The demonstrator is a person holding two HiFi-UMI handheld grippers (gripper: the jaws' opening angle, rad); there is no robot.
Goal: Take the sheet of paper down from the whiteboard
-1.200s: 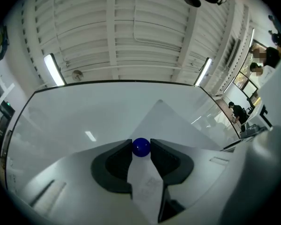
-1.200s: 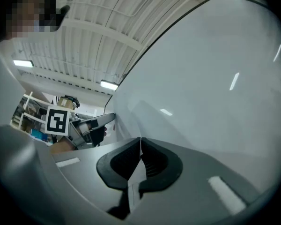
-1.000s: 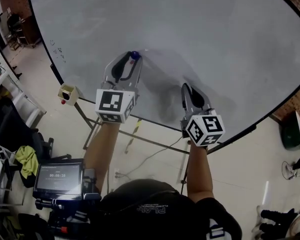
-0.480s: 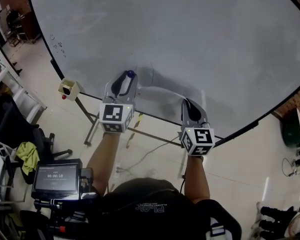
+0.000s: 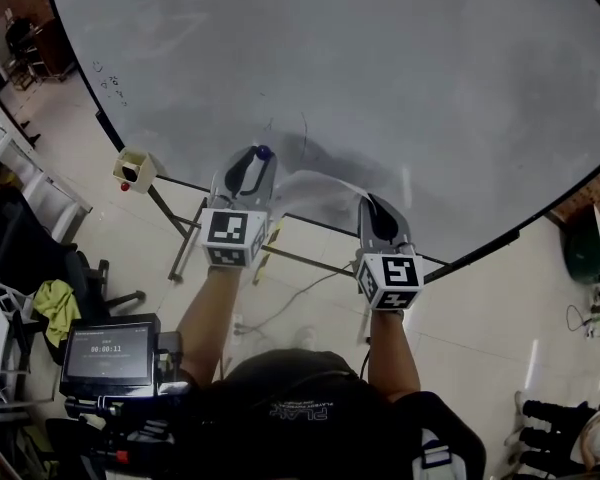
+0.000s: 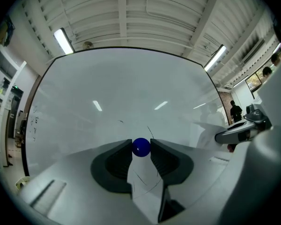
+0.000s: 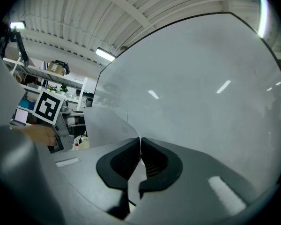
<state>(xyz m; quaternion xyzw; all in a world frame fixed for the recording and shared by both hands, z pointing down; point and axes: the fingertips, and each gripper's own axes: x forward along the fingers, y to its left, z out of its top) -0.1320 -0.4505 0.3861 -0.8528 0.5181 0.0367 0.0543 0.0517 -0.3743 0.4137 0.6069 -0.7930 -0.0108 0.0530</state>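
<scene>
The whiteboard [image 5: 380, 68] fills the upper part of the head view. My left gripper [image 5: 261, 156] is shut on a small blue round magnet [image 5: 263, 152] near the board's lower edge; in the left gripper view the magnet [image 6: 141, 147] sits between the fingertips of the left gripper [image 6: 141, 146]. The white sheet of paper [image 5: 320, 186] curves between the two grippers, away from the board. My right gripper [image 5: 372, 200] pinches its right edge. In the right gripper view, the right gripper [image 7: 140, 139] has its jaws closed on the paper [image 7: 107, 125].
A small beige box [image 5: 135, 168] hangs at the board's lower left by the stand legs [image 5: 180, 238]. A screen with a timer [image 5: 105, 353] and a chair with a green cloth [image 5: 52, 306] stand on the left. A person [image 6: 234, 110] stands far off.
Both grippers have come down along the whiteboard, toward its lower edge, carrying the magnet and the paper. The sheet now hangs curved between them.
</scene>
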